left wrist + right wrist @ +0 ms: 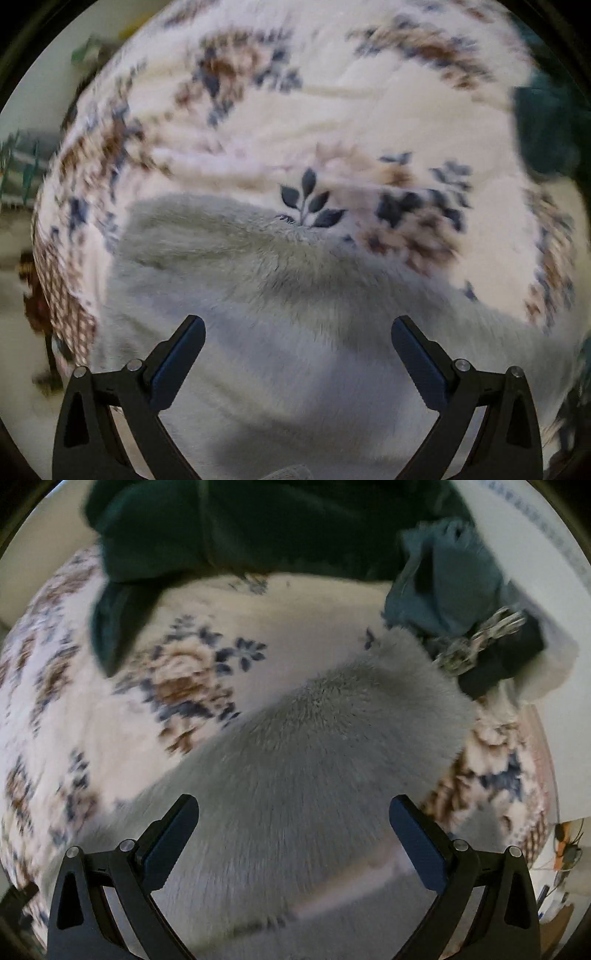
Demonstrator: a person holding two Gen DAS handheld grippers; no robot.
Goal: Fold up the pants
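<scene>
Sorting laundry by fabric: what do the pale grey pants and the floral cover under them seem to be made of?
The pale grey pants look like plush fleece or faux fur: short upright fibres fringe their edge. The floral cover looks like soft printed cloth, matte and creased; motion blur hides its weave.

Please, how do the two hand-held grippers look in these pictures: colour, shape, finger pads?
The left gripper and the right gripper look alike: matte black angular linkage arms with triangular cut-outs, round silver pivot pins, and flat dark blue pads on the inner finger faces. No cables, markings or sleeves show.
</scene>
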